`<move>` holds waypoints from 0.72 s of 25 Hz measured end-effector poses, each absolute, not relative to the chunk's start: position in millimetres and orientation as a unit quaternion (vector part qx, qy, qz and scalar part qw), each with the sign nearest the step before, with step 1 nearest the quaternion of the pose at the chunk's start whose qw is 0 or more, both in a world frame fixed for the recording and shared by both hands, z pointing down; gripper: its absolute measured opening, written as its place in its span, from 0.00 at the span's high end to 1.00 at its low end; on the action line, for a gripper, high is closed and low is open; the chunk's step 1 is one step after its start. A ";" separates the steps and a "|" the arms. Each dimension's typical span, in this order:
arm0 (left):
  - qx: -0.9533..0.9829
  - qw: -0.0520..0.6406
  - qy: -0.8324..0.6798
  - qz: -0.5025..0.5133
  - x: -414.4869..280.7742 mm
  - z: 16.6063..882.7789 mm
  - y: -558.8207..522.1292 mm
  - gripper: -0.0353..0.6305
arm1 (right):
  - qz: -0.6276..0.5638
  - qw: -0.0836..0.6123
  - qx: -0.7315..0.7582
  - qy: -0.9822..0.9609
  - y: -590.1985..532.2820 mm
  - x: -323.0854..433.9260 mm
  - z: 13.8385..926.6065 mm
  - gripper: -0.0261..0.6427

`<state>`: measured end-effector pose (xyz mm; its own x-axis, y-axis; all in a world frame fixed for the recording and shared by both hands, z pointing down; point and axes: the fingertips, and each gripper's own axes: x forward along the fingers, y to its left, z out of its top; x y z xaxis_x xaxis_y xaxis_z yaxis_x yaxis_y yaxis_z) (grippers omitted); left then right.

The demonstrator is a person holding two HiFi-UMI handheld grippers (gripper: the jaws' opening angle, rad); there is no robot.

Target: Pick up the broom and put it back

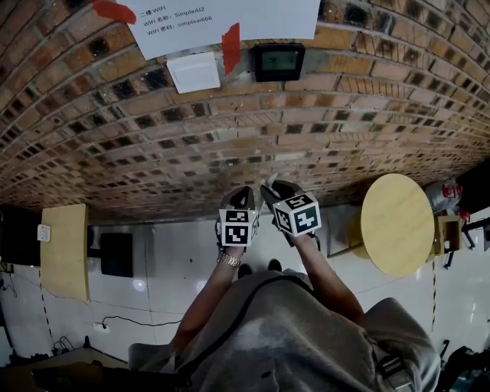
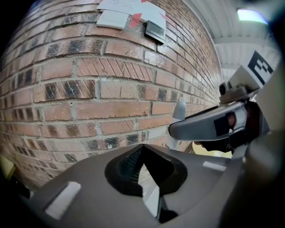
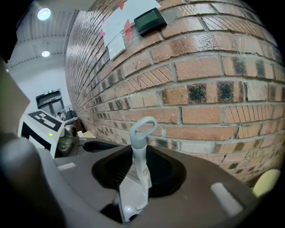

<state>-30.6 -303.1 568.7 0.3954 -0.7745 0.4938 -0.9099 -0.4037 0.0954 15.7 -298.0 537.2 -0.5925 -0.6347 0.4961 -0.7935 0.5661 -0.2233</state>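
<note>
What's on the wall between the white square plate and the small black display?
A red tape strip, holding the paper notice's corner; head view shows it.

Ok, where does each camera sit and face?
Head view: on the person's head, looking steeply down the brick wall; forearms, left tongs and right tongs show.
Left gripper view: on the left tongs, facing the wall; its empty jaws show, right tongs beside.
Right gripper view: on the right tongs, facing the wall; its jaws hold the broom handle.
Shared: all three show the wall's black display.
</note>
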 end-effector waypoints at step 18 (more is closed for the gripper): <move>0.823 0.215 -0.502 0.158 -19.8 560.5 -295.0 0.95 | 0.218 0.240 0.414 -0.850 -291.4 28.3 567.5 0.81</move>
<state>-19.8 -295.0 560.5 0.4463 -0.7581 0.4756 -0.8939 -0.4031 0.1962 28.3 -291.4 567.5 -0.5411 -0.5995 0.5898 -0.8095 0.5612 -0.1723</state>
